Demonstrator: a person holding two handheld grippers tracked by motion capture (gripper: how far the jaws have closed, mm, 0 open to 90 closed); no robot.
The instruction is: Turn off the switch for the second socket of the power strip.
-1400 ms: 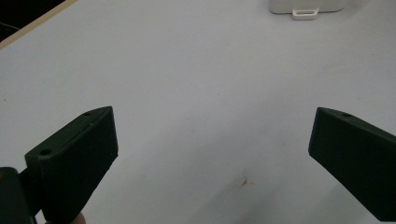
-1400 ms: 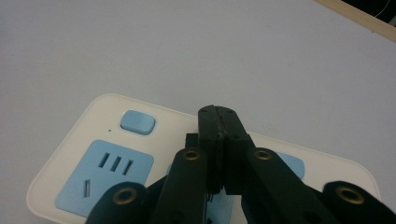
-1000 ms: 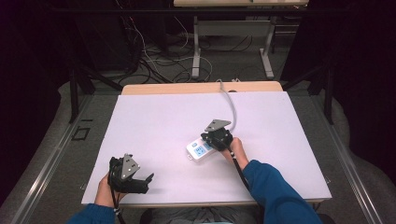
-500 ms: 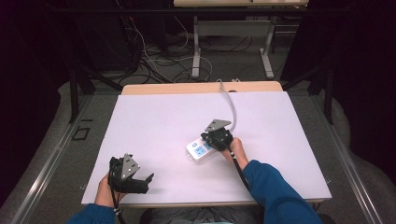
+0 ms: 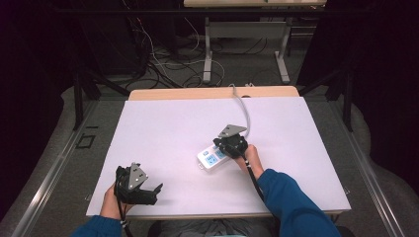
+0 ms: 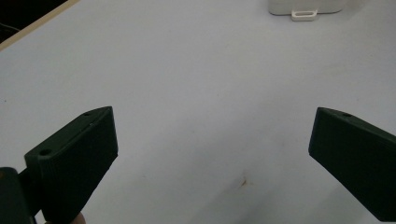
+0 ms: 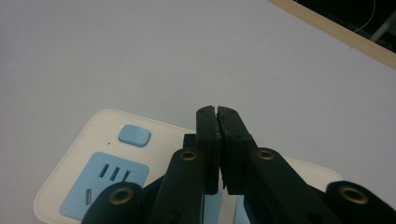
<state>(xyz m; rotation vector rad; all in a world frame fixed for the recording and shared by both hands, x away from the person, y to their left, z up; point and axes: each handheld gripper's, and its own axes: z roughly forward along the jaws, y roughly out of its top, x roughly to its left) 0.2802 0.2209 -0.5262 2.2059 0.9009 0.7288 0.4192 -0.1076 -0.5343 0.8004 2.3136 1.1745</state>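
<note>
Nothing moved; right gripper (image 7: 217,112) jaws together over power strip (image 5: 213,159), left gripper (image 5: 140,190) jaws spread, white table (image 5: 173,128).

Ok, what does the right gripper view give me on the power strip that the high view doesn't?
Right gripper view: the blue button beside the slotted blue socket face, with the shut jaws just above the strip. High view: the grey cable trailing off to the table's far edge, and the left gripper open near the front edge. Both: the white power strip under the right gripper.

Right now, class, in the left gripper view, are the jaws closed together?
No, the left gripper has its jaws standing wide apart, with bare white table between them.
</note>
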